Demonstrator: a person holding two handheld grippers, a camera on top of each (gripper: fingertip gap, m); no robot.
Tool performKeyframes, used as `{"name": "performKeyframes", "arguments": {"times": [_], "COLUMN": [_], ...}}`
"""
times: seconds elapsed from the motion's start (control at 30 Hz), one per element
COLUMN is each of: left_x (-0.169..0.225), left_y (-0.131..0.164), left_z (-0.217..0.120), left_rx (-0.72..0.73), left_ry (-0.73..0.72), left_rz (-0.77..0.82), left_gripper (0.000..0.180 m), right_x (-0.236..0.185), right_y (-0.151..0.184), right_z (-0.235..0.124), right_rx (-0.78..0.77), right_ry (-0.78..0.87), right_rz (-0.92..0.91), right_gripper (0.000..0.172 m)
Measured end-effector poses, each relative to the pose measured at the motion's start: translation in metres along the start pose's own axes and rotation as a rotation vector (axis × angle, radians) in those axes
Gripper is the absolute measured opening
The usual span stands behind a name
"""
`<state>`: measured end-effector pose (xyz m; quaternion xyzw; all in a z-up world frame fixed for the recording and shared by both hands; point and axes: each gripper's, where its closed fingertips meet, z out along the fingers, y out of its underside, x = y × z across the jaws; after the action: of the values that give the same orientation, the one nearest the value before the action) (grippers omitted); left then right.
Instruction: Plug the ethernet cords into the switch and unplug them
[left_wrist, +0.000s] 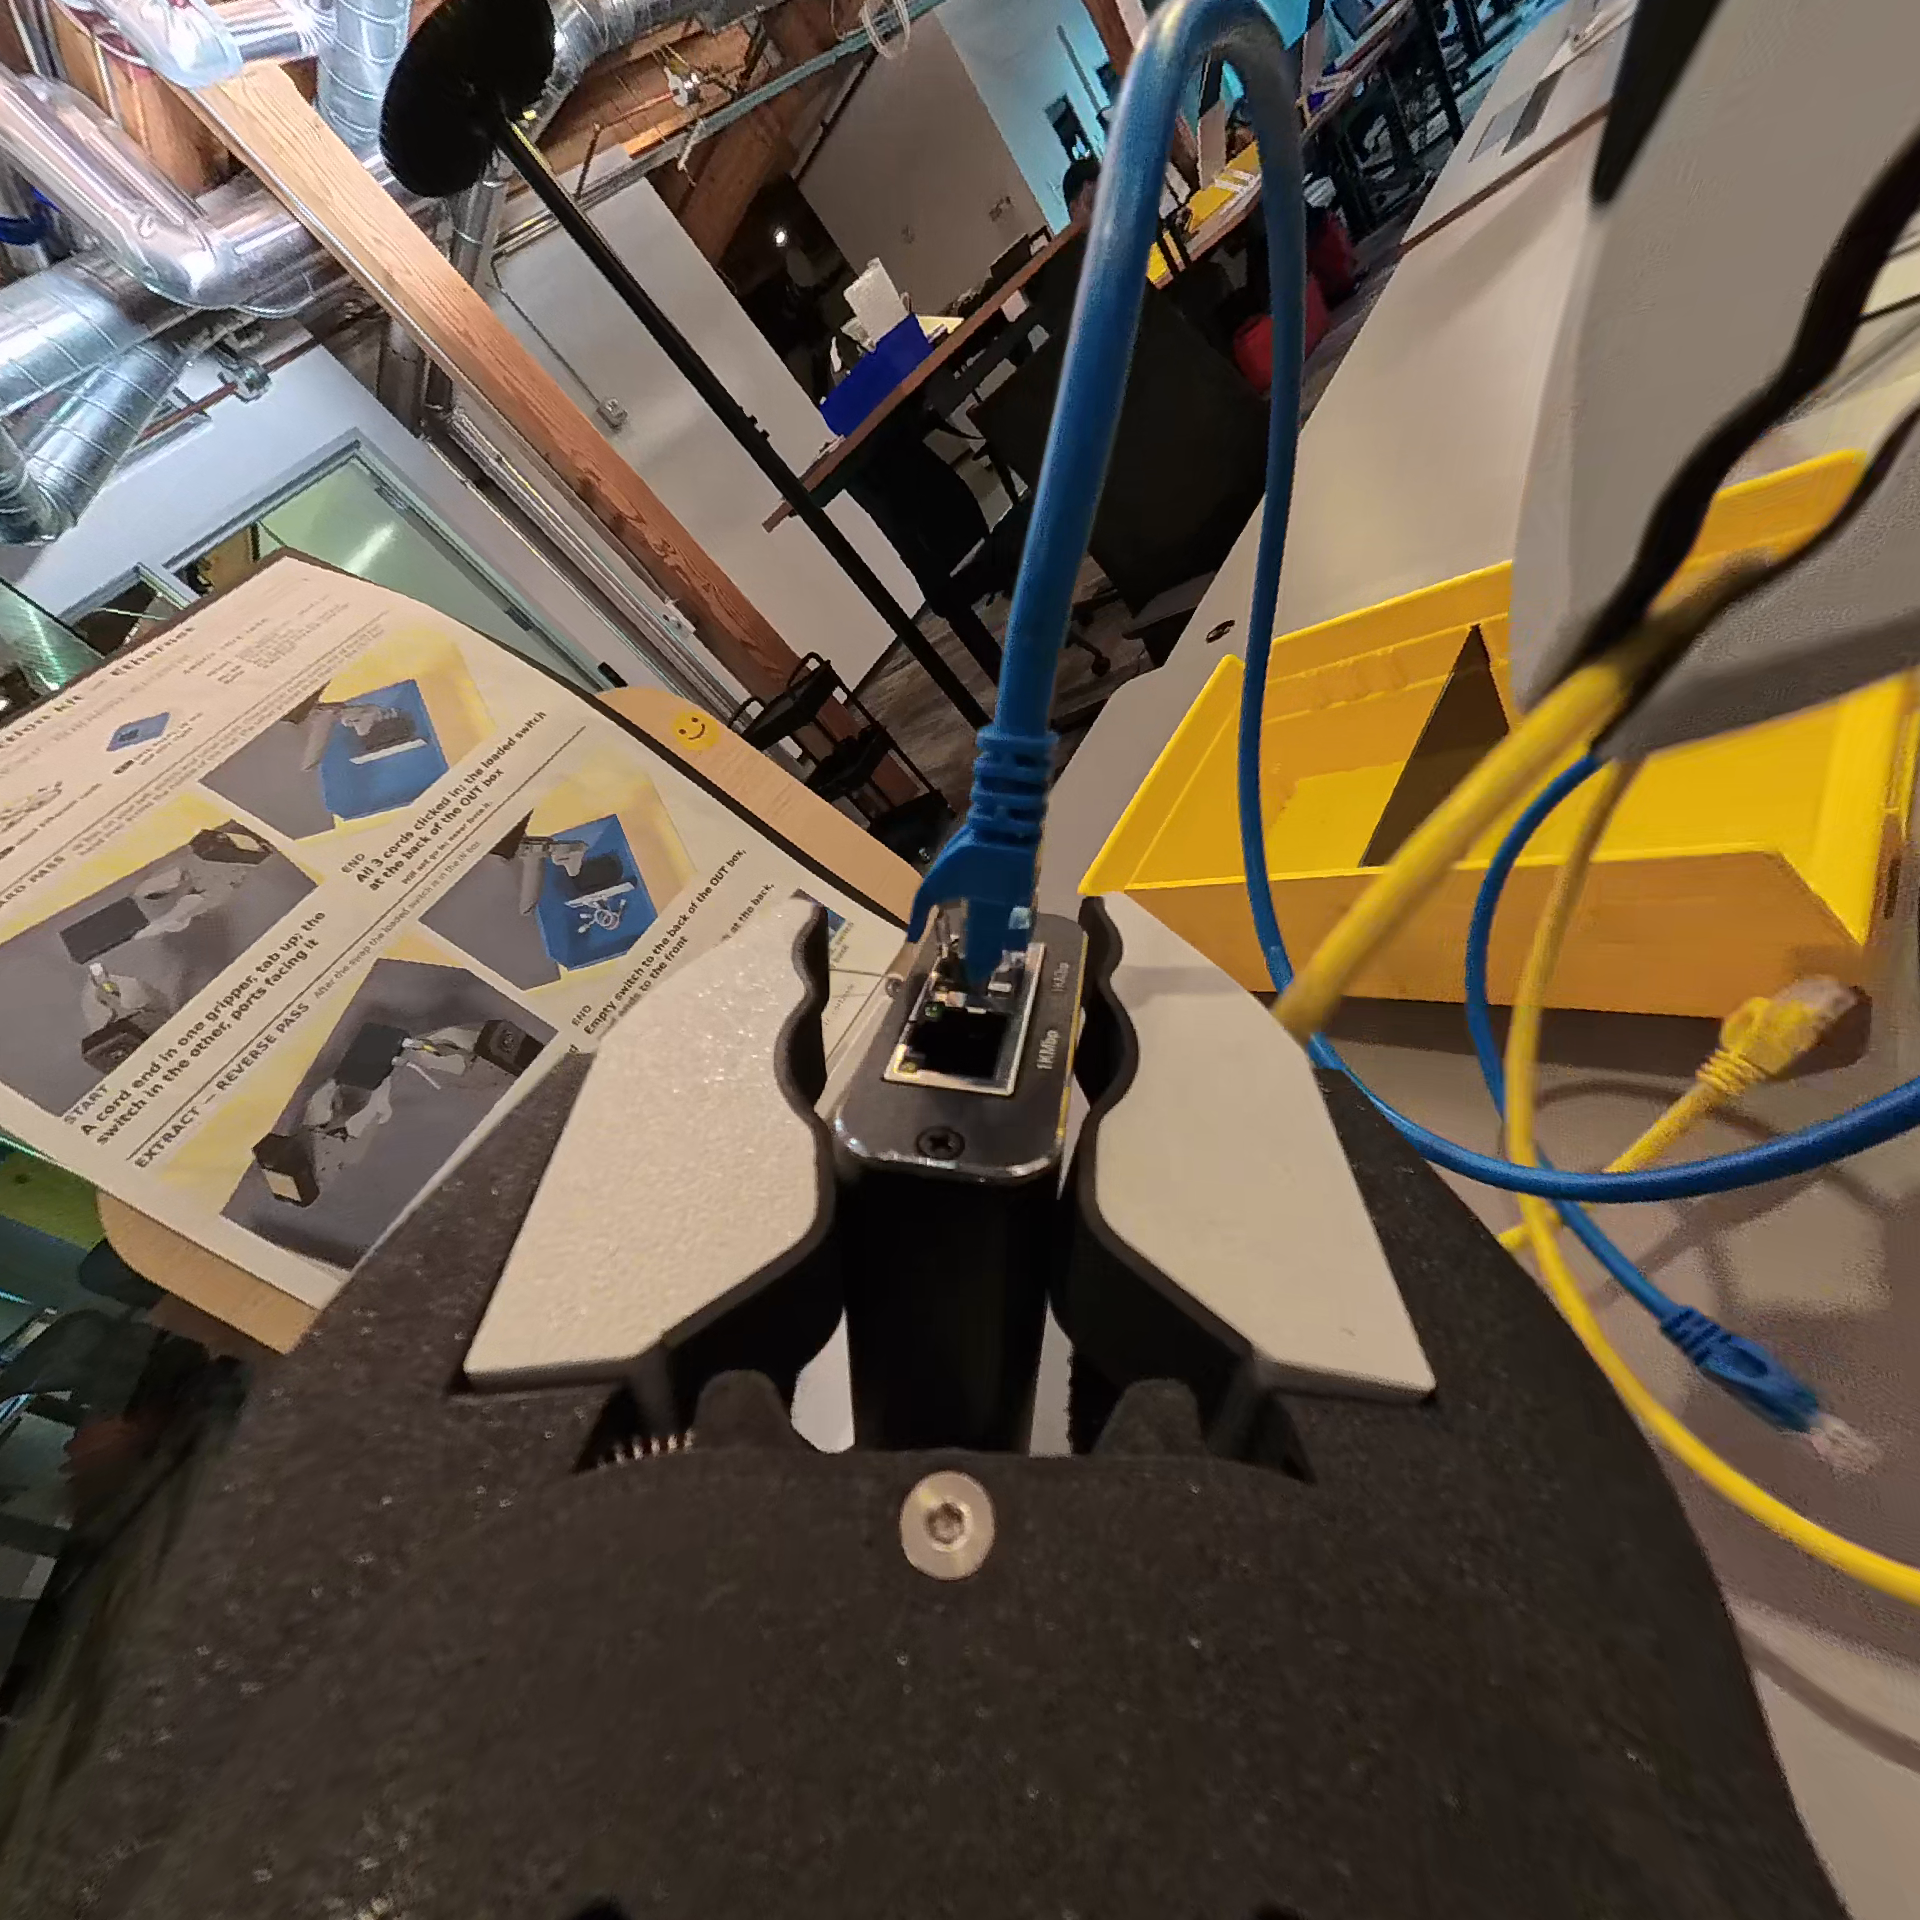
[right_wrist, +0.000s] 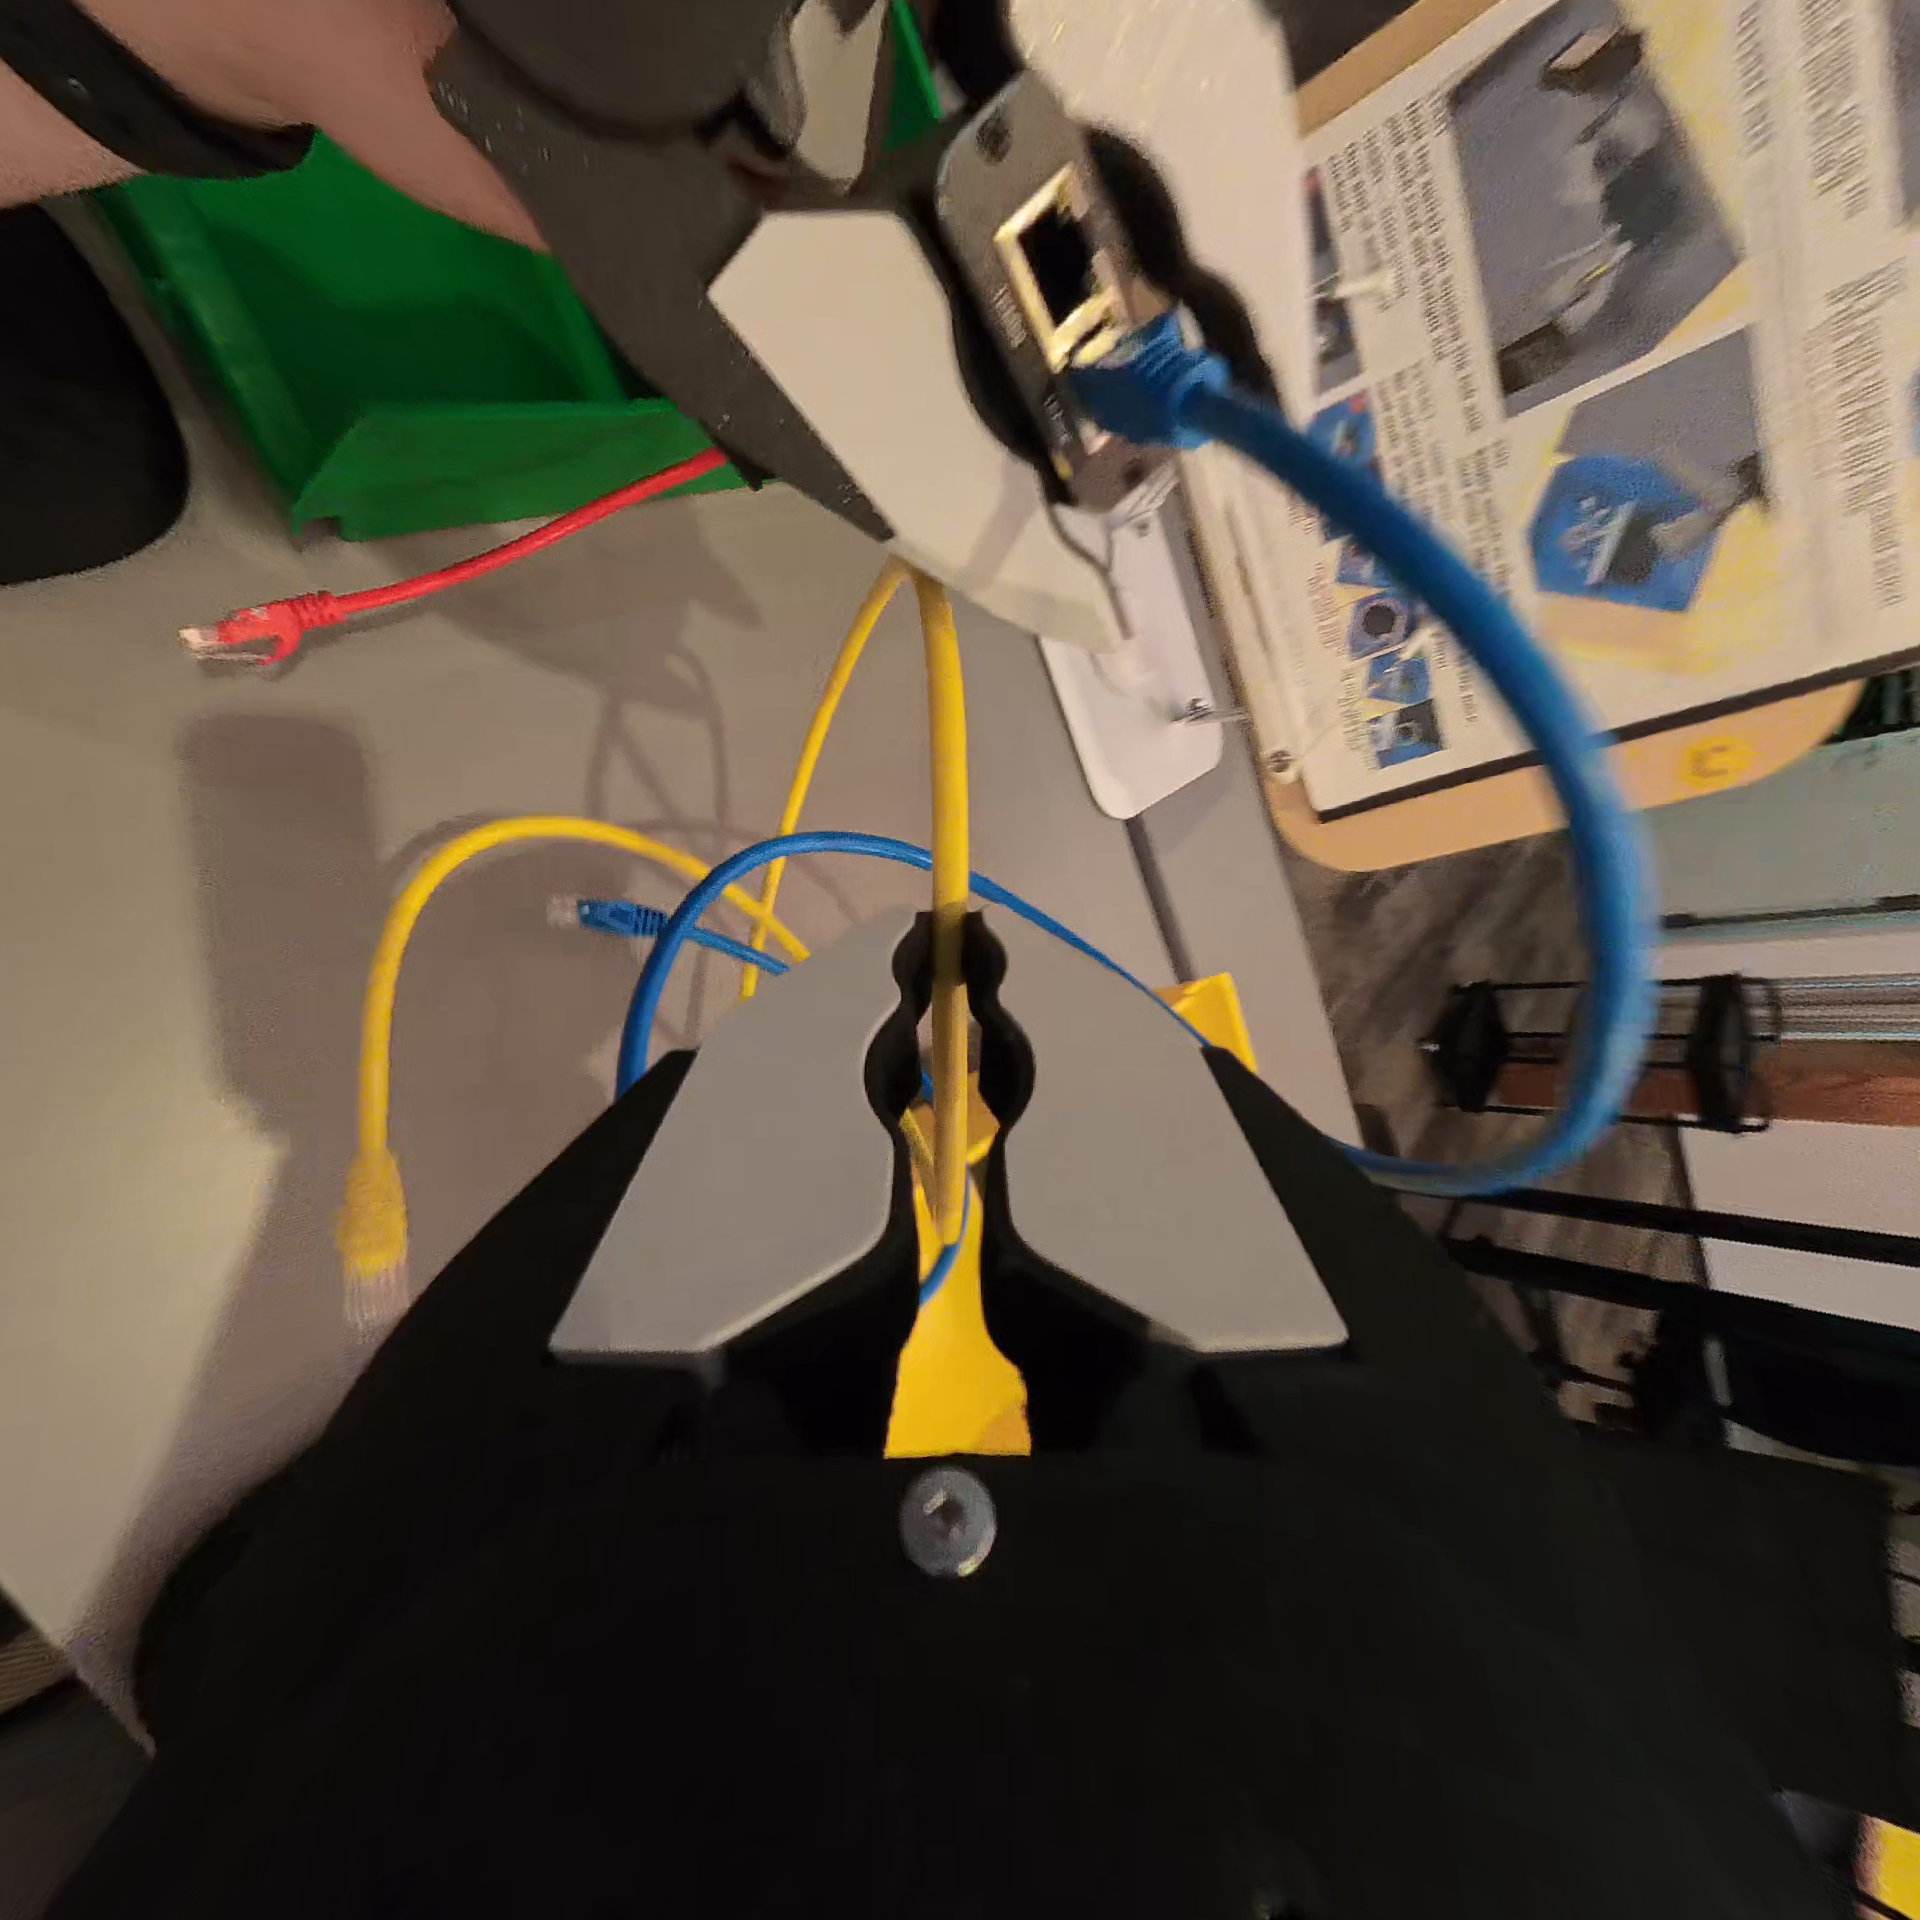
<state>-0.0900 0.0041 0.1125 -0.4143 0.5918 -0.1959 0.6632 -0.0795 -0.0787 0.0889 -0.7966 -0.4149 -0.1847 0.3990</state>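
My left gripper (left_wrist: 951, 997) is shut on the black switch (left_wrist: 951, 1132), ports facing away from the camera. A blue cord (left_wrist: 1049, 540) has its plug (left_wrist: 992, 831) in the far port; the near port (left_wrist: 956, 1044) is empty. The right wrist view shows the same switch (right_wrist: 1023, 197) with the blue plug (right_wrist: 1138, 379) in it. My right gripper (right_wrist: 945, 940) is shut on a yellow cord (right_wrist: 948, 748), pads pressed on the cable itself. That cord's loose plug (right_wrist: 372, 1231) lies on the grey table, also seen in the left wrist view (left_wrist: 1771, 1023). The right gripper (left_wrist: 1704, 416) hangs at the upper right there.
A yellow bin (left_wrist: 1455, 894) stands on the grey table (right_wrist: 312, 935) beyond the cords. A red cord (right_wrist: 312, 613) lies by a green bin (right_wrist: 416, 364). The blue cord's free plug (left_wrist: 1730, 1366) lies on the table. An instruction sheet on a board (left_wrist: 312, 883) sits to the left.
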Motion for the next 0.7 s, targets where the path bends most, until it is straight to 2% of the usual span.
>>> {"name": "performKeyframes", "arguments": {"times": [0.3, 0.47, 0.7], "left_x": [-0.007, -0.003, 0.010], "left_y": [0.012, 0.021, 0.026], "left_z": [0.003, 0.009, 0.018], "left_rx": [-0.024, -0.058, -0.092], "left_ry": [-0.007, -0.001, 0.020], "left_rz": [-0.033, -0.016, 0.014], "left_gripper": [0.045, 0.045, 0.045], "right_x": [0.038, 0.071, 0.141], "right_y": [-0.022, -0.051, -0.090], "right_z": [-0.060, -0.112, -0.192], "right_rx": [0.029, 0.120, 0.181], "right_ry": [0.092, 0.202, 0.398], "right_rz": [-0.144, -0.160, -0.148], "right_gripper": [0.006, 0.006, 0.006]}}
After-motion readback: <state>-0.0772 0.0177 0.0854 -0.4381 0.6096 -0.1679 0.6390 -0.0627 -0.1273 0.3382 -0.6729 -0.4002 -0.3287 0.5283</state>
